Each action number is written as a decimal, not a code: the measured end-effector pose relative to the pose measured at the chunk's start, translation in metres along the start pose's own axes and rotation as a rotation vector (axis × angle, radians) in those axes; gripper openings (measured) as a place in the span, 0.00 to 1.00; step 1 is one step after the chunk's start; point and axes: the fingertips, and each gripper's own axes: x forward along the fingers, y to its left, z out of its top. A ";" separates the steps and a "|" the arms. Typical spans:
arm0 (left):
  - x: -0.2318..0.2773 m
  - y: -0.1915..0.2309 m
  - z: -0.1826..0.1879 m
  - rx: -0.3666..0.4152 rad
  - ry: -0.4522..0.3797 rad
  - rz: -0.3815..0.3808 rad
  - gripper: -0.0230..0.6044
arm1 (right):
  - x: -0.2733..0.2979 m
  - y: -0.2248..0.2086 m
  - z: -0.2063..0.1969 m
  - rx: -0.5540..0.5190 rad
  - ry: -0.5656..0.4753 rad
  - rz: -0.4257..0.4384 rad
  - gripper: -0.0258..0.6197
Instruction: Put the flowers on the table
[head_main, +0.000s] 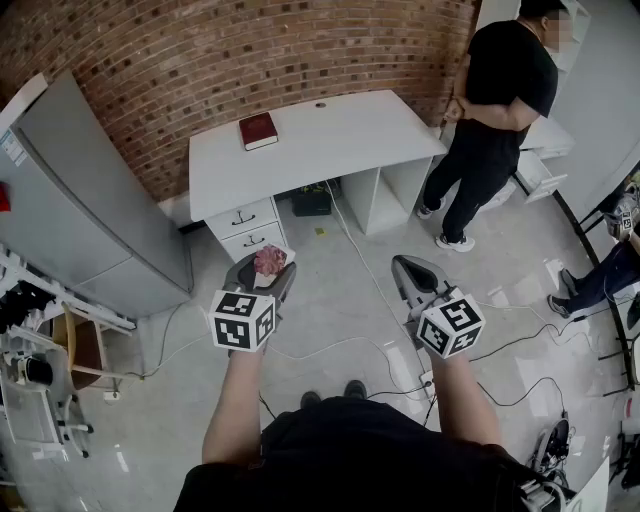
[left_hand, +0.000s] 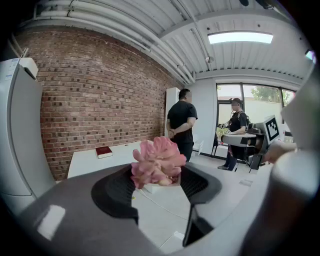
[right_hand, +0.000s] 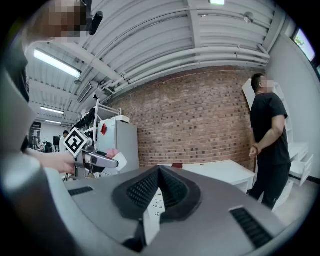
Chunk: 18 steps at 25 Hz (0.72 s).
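A bunch of pink flowers (head_main: 270, 260) in a small white holder sits between the jaws of my left gripper (head_main: 262, 268), which is shut on it and held above the floor, in front of the white table (head_main: 330, 140). In the left gripper view the flowers (left_hand: 157, 162) fill the gap between the two dark pads, with the table (left_hand: 90, 160) beyond them. My right gripper (head_main: 410, 268) hovers to the right at about the same height; its pads meet at the tip and hold nothing (right_hand: 159, 172). From the right gripper view the flowers (right_hand: 112, 153) show at the left.
A red book (head_main: 258, 130) lies on the table's back left part. A person in black (head_main: 495, 110) stands by the table's right end. A tall grey cabinet (head_main: 90, 200) stands at the left. Cables (head_main: 350, 345) trail over the floor. Another person's legs (head_main: 605, 280) show at the right edge.
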 end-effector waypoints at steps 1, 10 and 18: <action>0.001 -0.001 -0.001 -0.001 0.003 0.001 0.47 | 0.000 -0.001 -0.001 -0.001 0.003 0.004 0.06; 0.007 -0.007 -0.009 -0.020 0.021 0.018 0.47 | -0.008 -0.013 -0.012 0.017 0.015 0.021 0.06; 0.013 -0.024 0.002 -0.007 0.000 0.047 0.47 | -0.033 -0.043 -0.017 -0.015 0.012 -0.014 0.06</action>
